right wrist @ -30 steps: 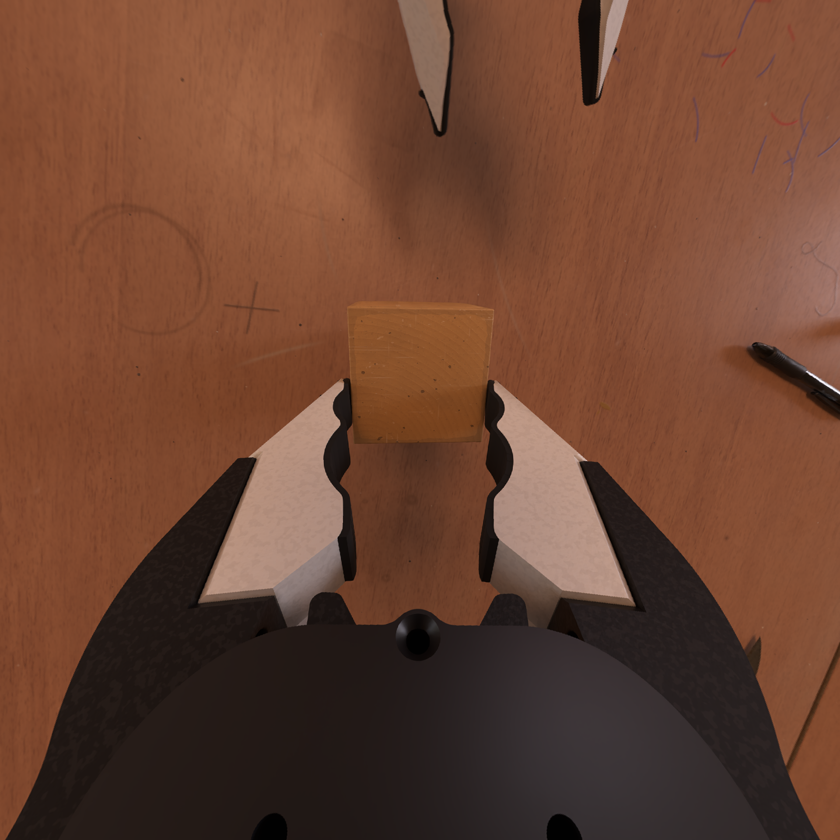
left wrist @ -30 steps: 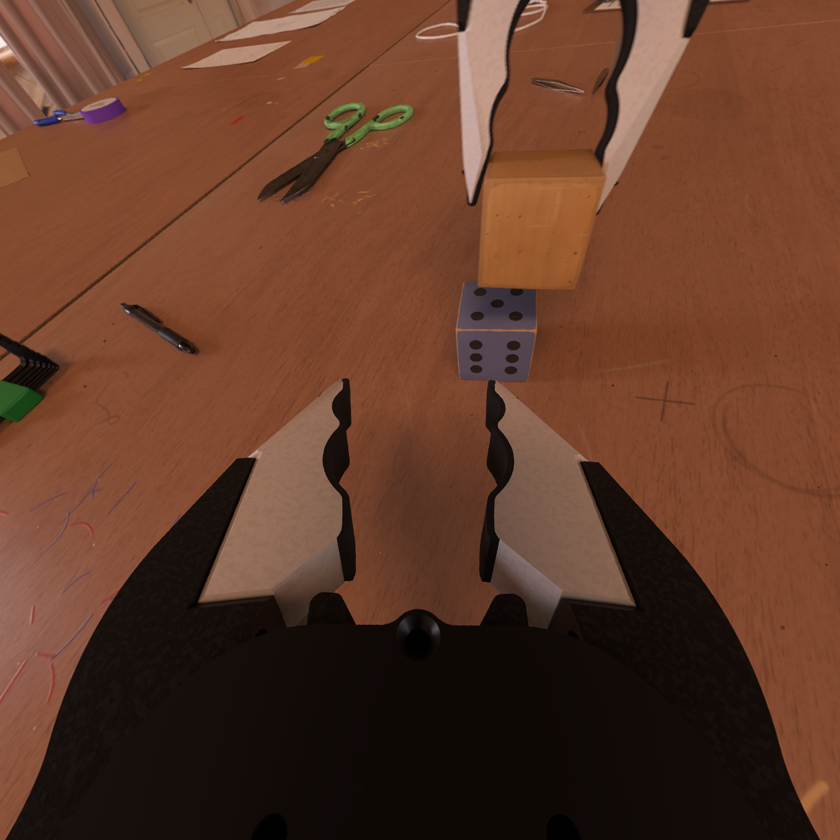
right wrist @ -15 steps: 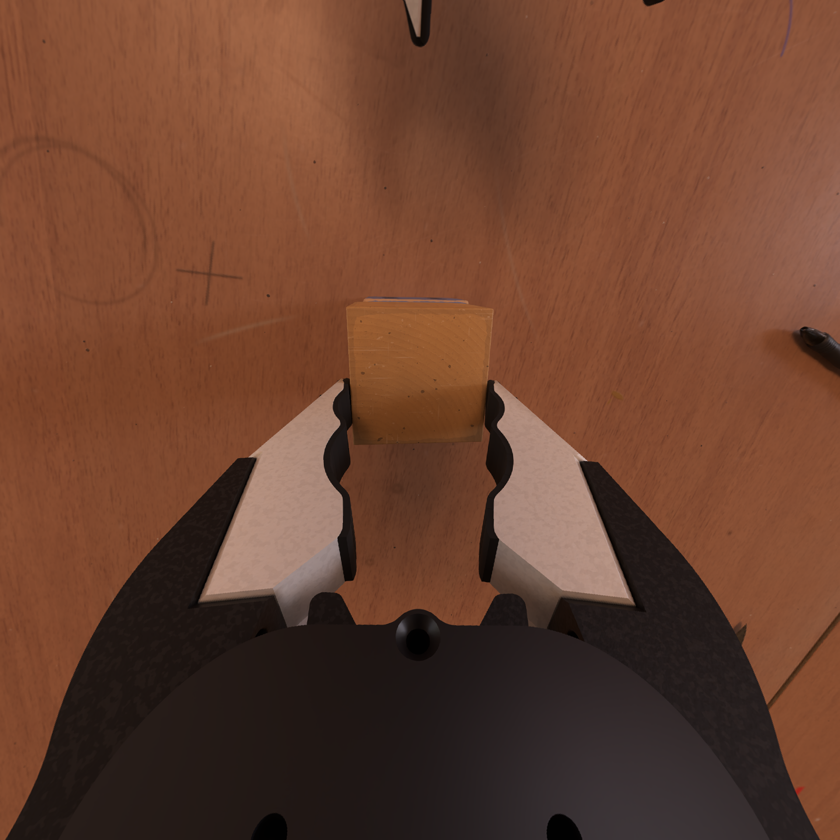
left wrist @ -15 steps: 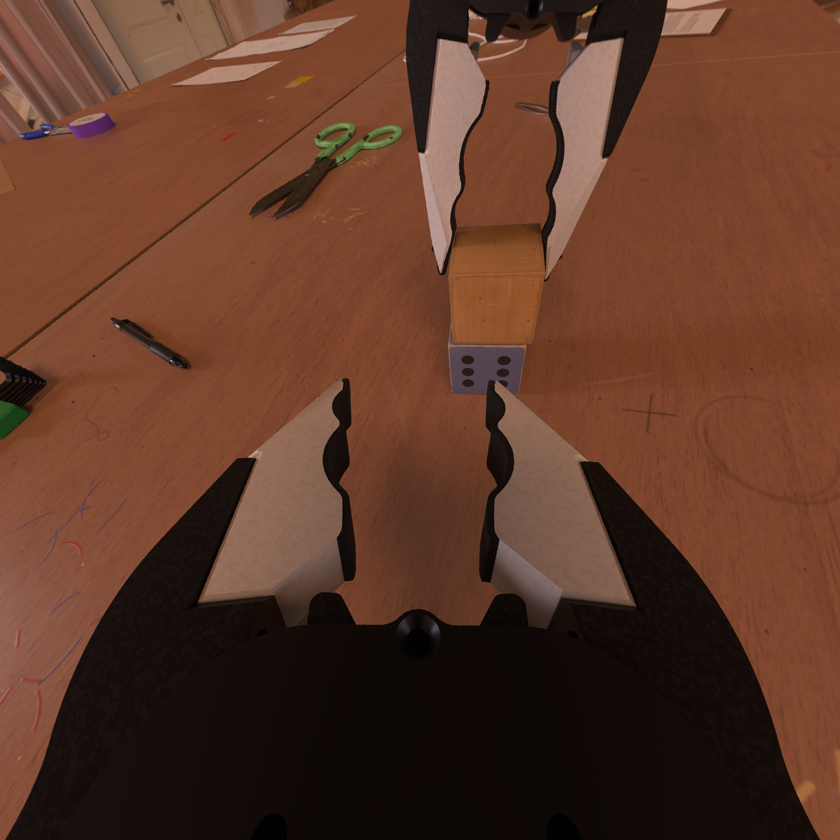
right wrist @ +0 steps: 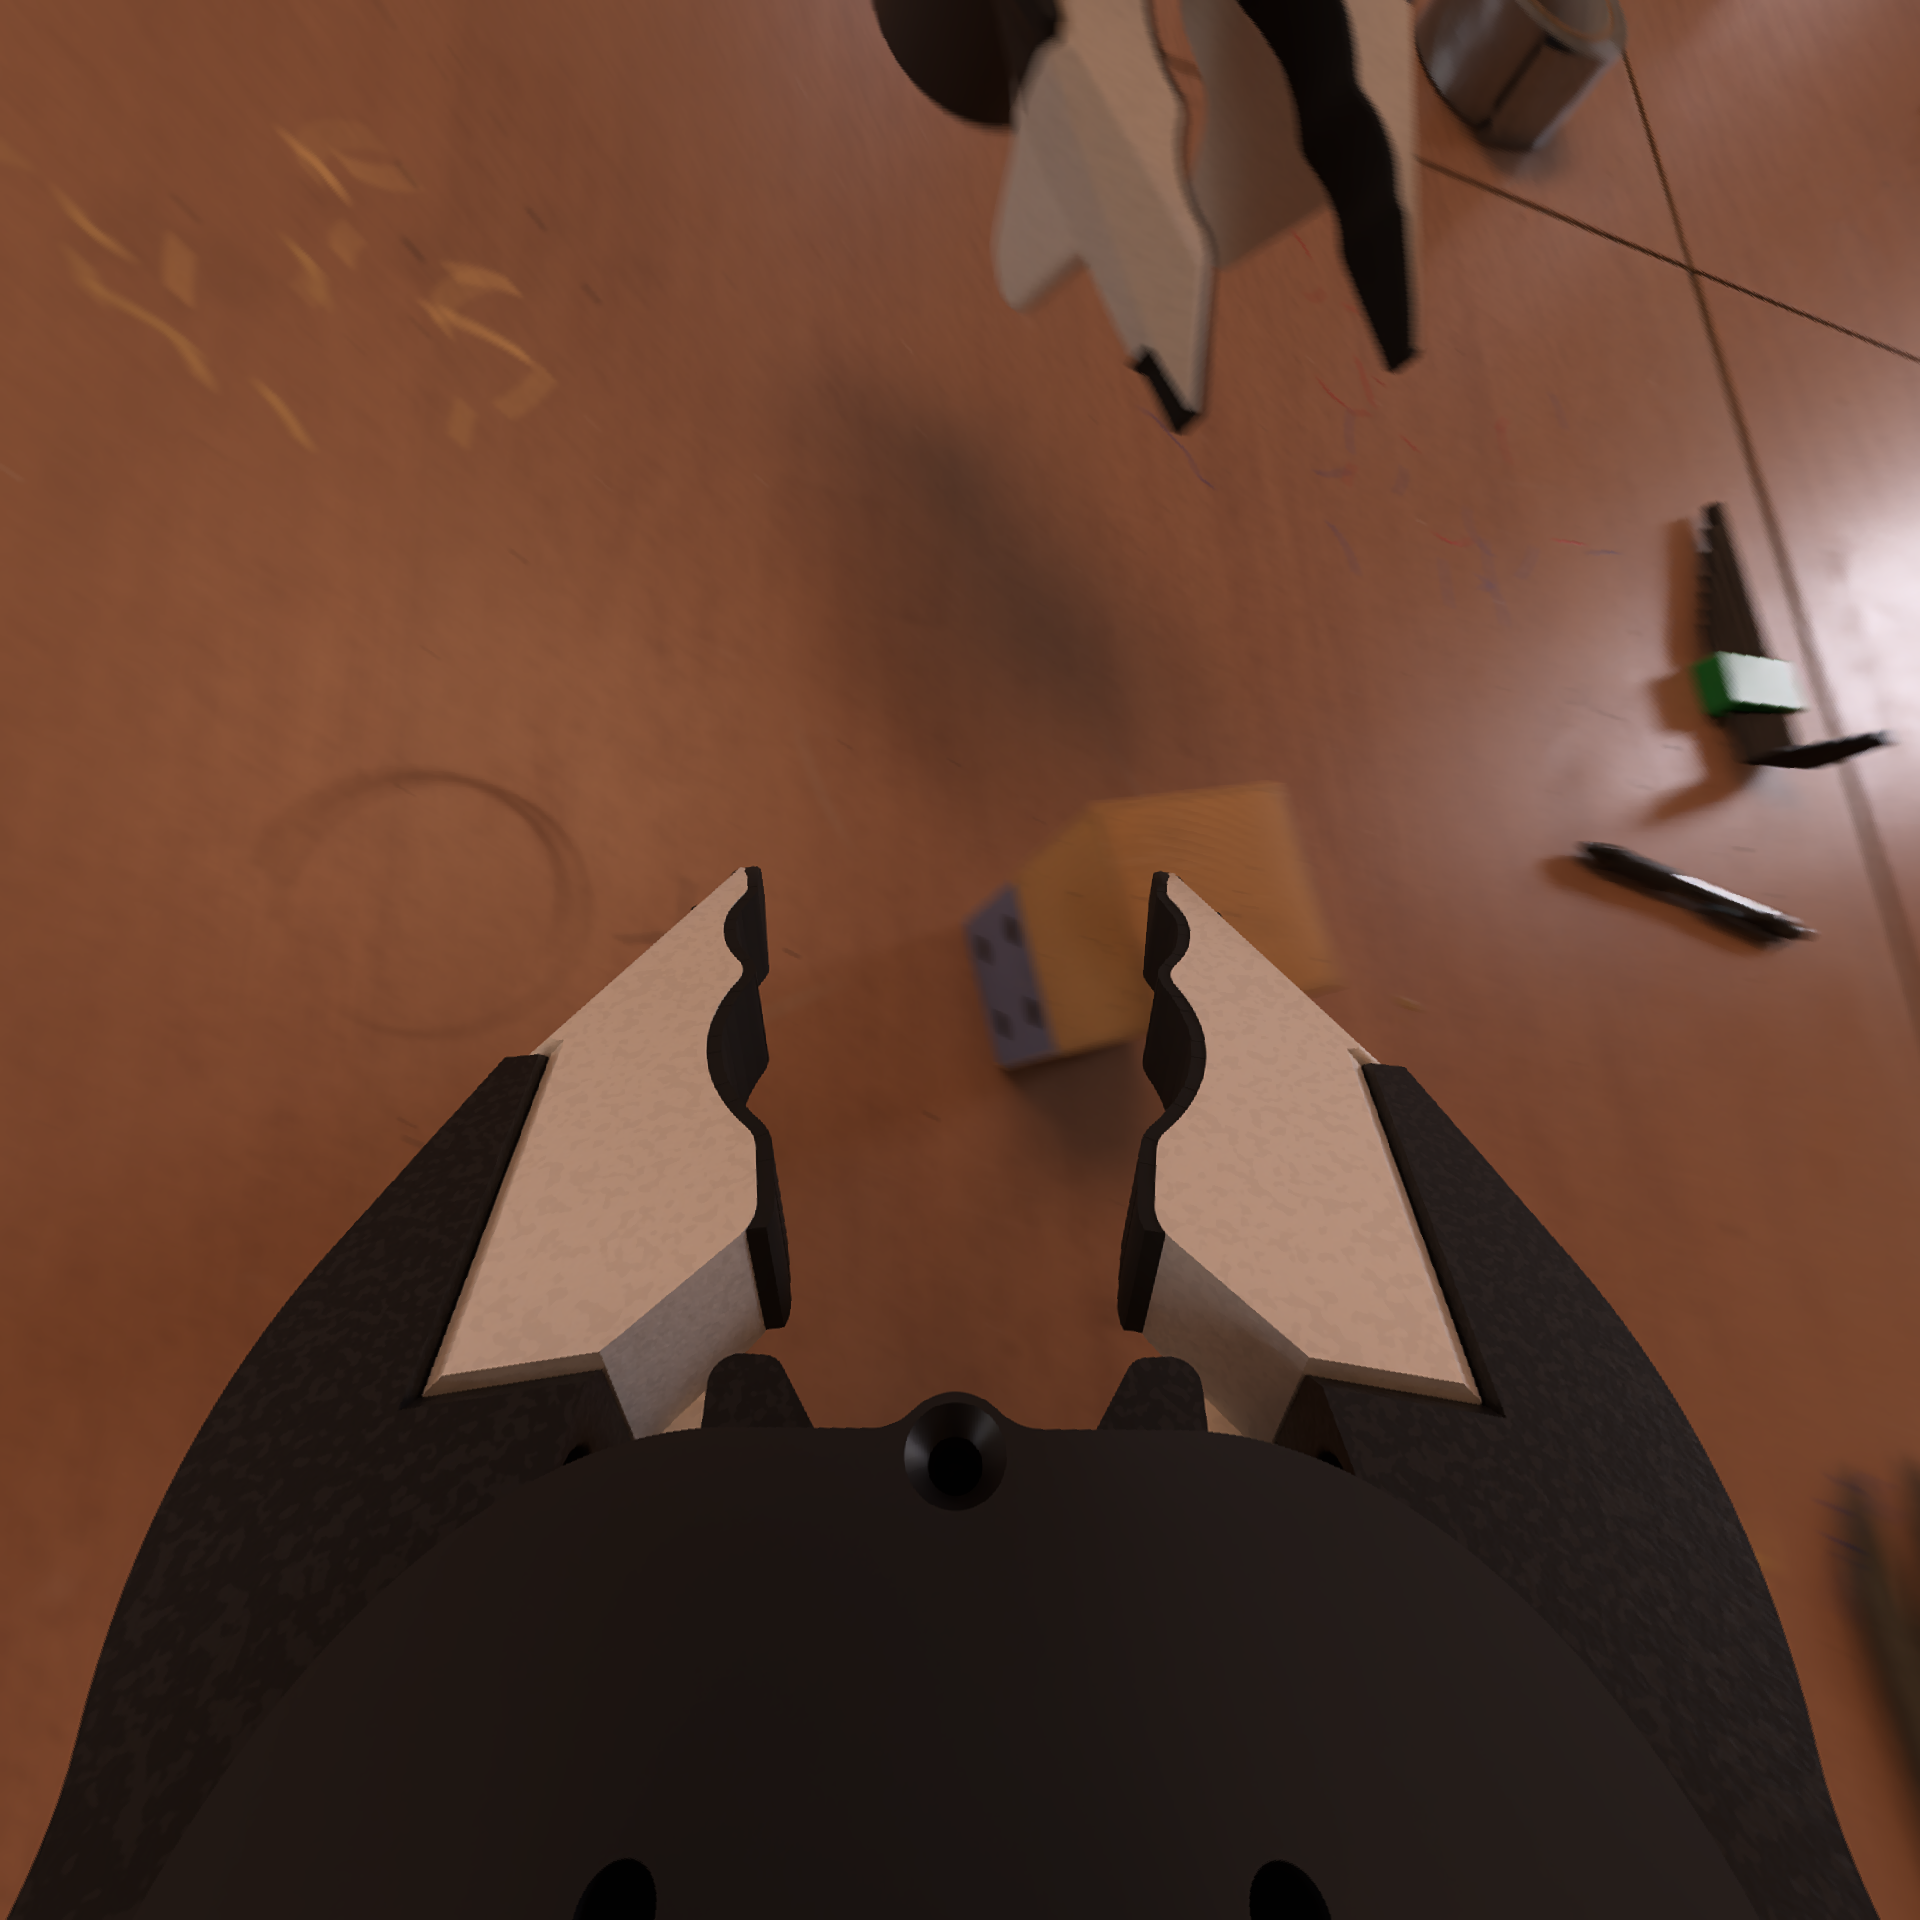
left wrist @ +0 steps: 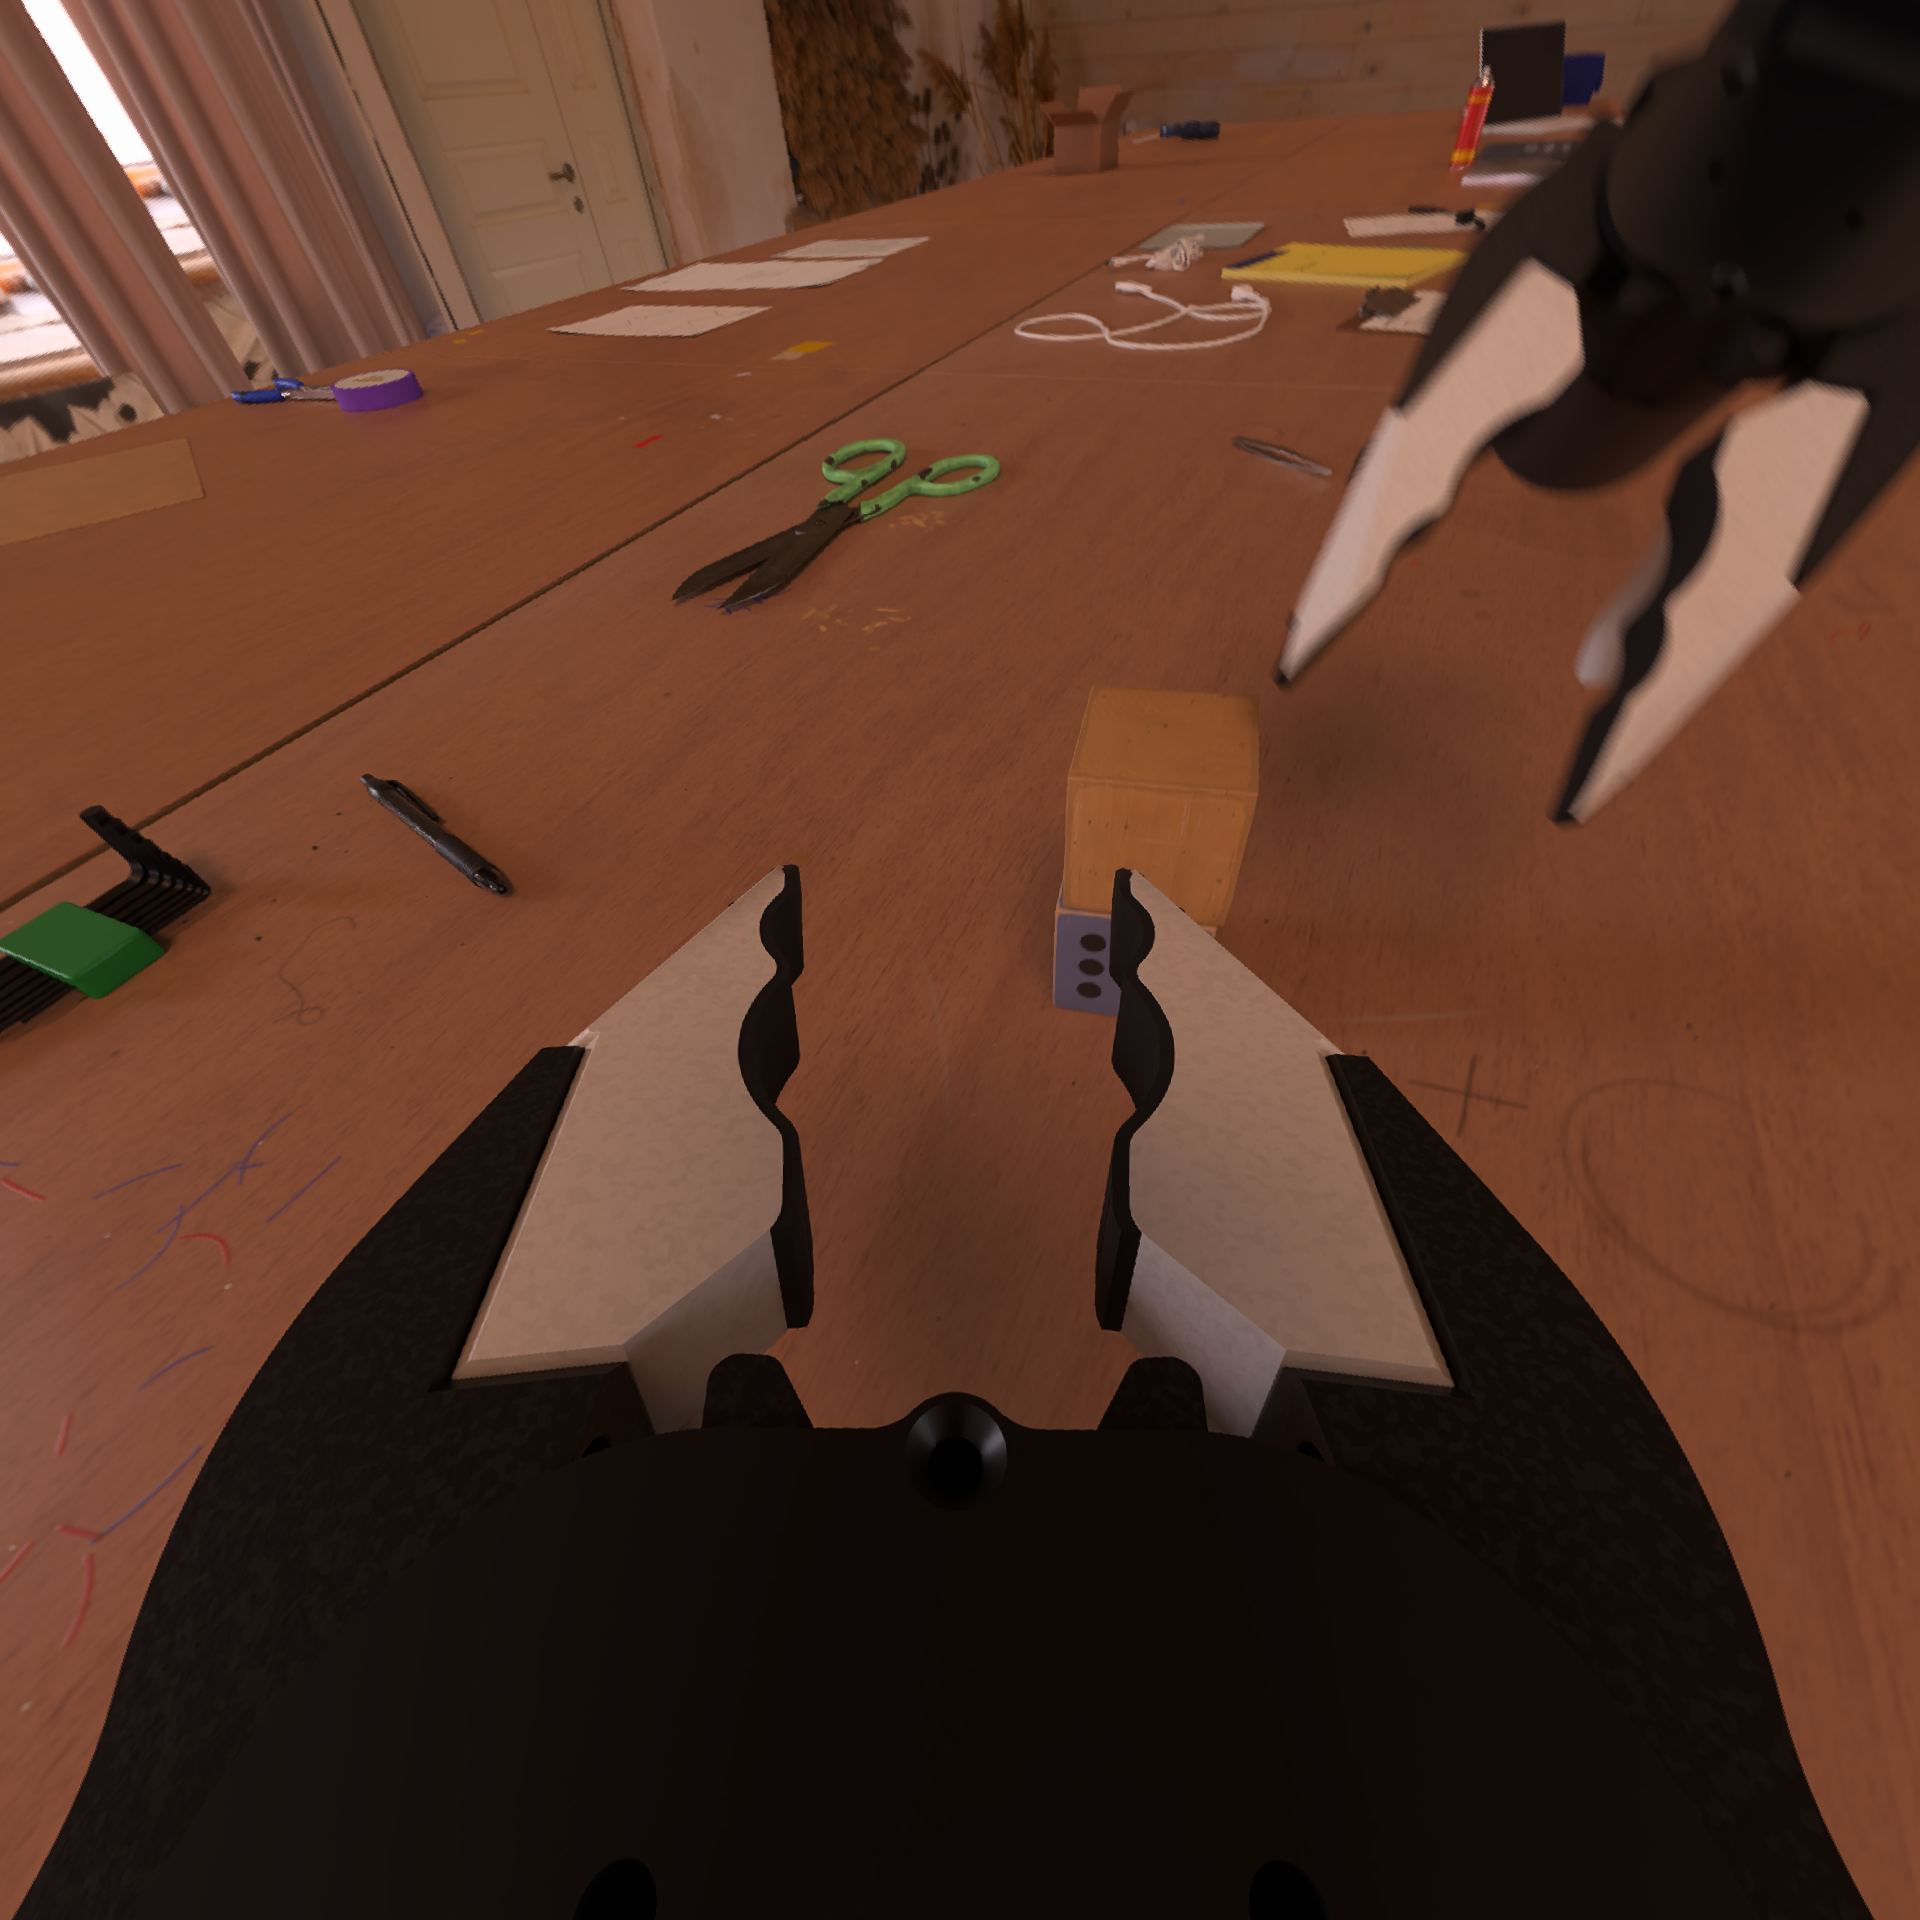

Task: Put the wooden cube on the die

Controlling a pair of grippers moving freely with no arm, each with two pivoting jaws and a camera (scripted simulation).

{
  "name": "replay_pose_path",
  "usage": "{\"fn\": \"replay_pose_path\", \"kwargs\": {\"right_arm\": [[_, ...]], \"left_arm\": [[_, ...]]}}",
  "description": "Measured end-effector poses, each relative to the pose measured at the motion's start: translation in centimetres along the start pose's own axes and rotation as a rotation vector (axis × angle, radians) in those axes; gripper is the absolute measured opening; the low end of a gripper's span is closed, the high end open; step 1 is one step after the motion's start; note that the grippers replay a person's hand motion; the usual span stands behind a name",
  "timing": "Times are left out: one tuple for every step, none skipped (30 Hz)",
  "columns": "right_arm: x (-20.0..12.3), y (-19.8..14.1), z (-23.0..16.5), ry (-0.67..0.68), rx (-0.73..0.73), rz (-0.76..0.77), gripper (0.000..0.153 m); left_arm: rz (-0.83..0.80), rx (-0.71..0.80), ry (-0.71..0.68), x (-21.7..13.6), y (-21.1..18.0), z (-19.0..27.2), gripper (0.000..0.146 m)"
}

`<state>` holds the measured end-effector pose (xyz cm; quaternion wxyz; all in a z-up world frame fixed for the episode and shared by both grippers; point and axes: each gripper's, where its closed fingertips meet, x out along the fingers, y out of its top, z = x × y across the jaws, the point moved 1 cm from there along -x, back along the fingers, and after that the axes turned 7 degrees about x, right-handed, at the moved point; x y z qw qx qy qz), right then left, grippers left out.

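The wooden cube (left wrist: 1158,805) rests on top of the pale blue die (left wrist: 1084,961) on the brown table. My left gripper (left wrist: 954,883) is open and empty, low over the table just in front of the stack; its right finger covers part of the die. My right gripper (left wrist: 1423,748) is open and empty, raised above and to the right of the stack. In the right wrist view the cube (right wrist: 1195,862) and die (right wrist: 1003,982) lie below my right gripper (right wrist: 956,878), and the left gripper (right wrist: 1288,390) shows at the top.
Green-handled scissors (left wrist: 831,525), a black pen (left wrist: 434,834) and a green-and-black hex key set (left wrist: 78,951) lie left of the stack. A white cable (left wrist: 1153,322), papers and a yellow pad lie farther back. A drawn circle (left wrist: 1725,1205) marks the table at the right.
My right gripper opened, let go of the wooden cube on the die, and rose away to the right. My left gripper drew back a little and tilted up.
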<state>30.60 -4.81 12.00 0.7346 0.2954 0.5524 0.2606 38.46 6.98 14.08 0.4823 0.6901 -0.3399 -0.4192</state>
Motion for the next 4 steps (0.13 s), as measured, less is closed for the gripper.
{"fn": "replay_pose_path", "kwargs": {"right_arm": [[0.2, 0.0, -1.3, 0.029, 0.041, 0.041, 0.073], [0.6, 0.0, -2.4, 0.044, 0.079, 0.069, 0.073], [1.0, -0.2, -3.4, 0.049, 0.104, 0.086, 0.073], [1.4, -0.4, -3.9, 0.037, 0.119, 0.094, 0.073]], "left_arm": [[0.008, -0.016, 0.003, 0.1, 0.2, 0.1, 0.060], [0.012, -0.032, 0.010, 0.2, 0.4, 0.1, 0.060], [0.011, -0.045, 0.024, 0.3, 0.6, 0.2, 0.060], [0.010, -0.050, 0.037, 0.4, 0.8, 0.3, 0.060]]}}
